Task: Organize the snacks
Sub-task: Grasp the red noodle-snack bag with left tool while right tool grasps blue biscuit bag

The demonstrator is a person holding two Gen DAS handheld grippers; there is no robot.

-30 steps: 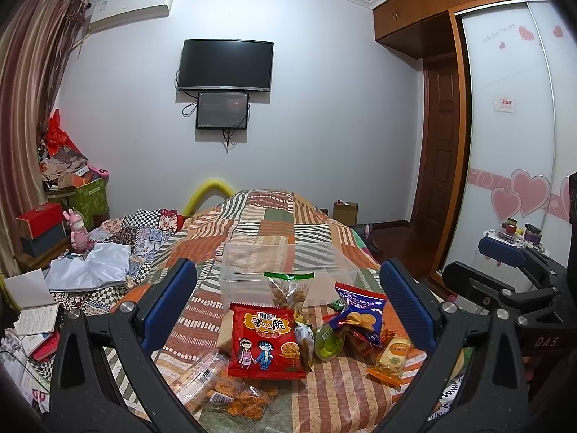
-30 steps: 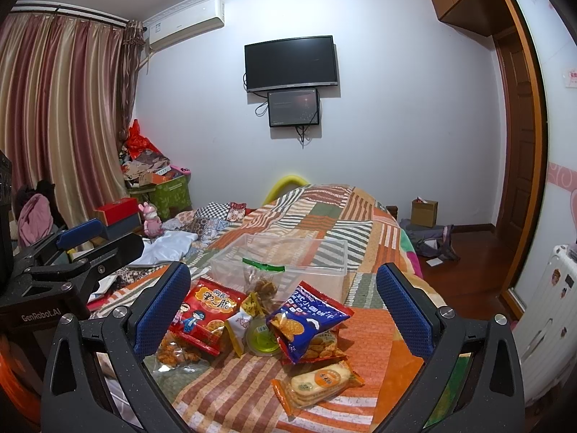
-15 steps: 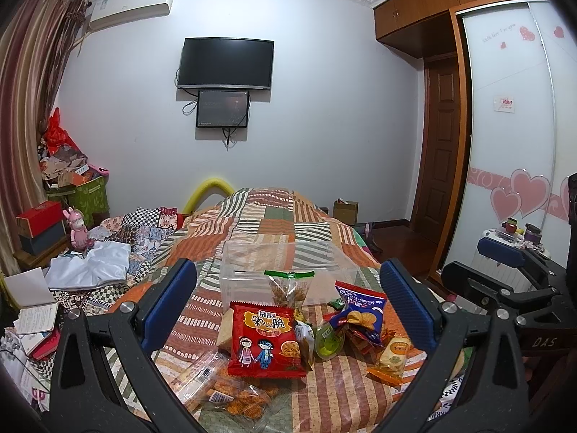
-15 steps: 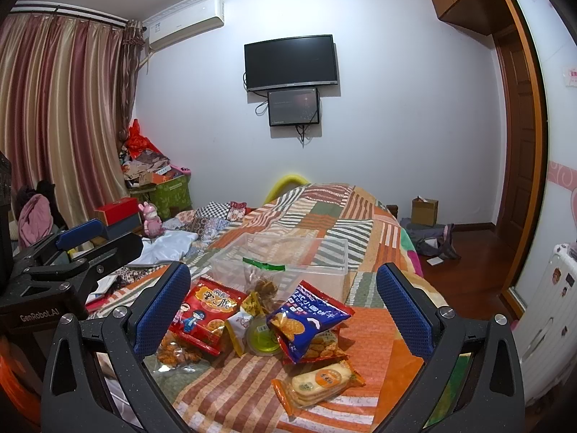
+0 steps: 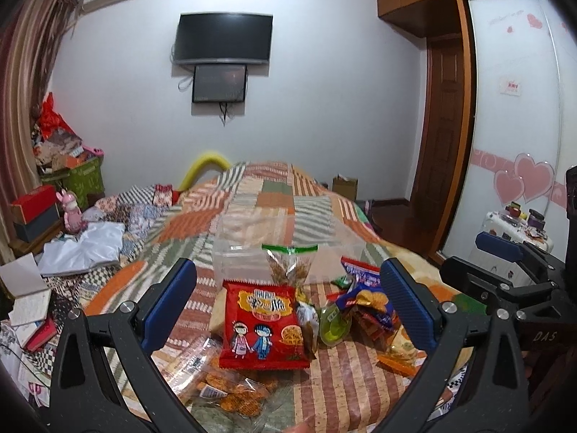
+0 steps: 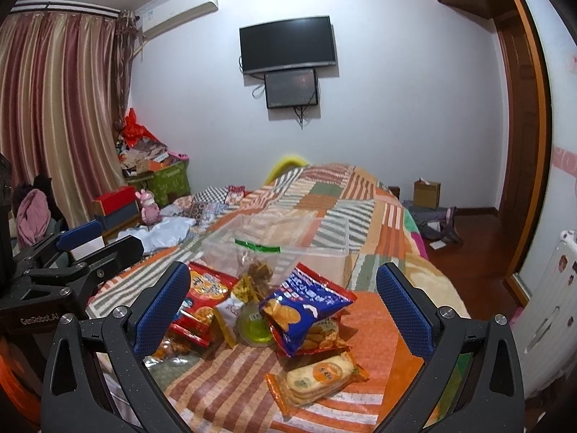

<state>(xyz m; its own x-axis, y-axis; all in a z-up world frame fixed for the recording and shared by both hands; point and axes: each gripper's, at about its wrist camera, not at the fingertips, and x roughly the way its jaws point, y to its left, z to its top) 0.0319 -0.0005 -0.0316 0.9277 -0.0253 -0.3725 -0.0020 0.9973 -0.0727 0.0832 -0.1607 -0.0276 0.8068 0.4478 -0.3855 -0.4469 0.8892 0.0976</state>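
Almost nothing has shifted since a second ago: both views have only drifted a touch, and the snack pile lies as it did.

We hold the left gripper (image 5: 288,310) and the right gripper (image 6: 283,310) above the near end of the patchwork-quilted bed (image 5: 259,198), jaws spread wide, nothing between them.

The snacks sit in a loose heap: red foil packet with two cartoon children (image 5: 265,324), blue crinkled chip bag (image 6: 303,306), clear cellophane bag with a green seal strip (image 5: 288,267), small green jelly cup (image 6: 254,328), orange-edged pack of round crackers (image 6: 317,379). Just behind them stands the clear plastic storage box (image 6: 324,245), seemingly empty.

Judgement: sorting not begun. We would take the topmost bag first, pinch near a sealed edge rather than the puffed middle, lift straight, and lower it into the box without dragging neighbours.
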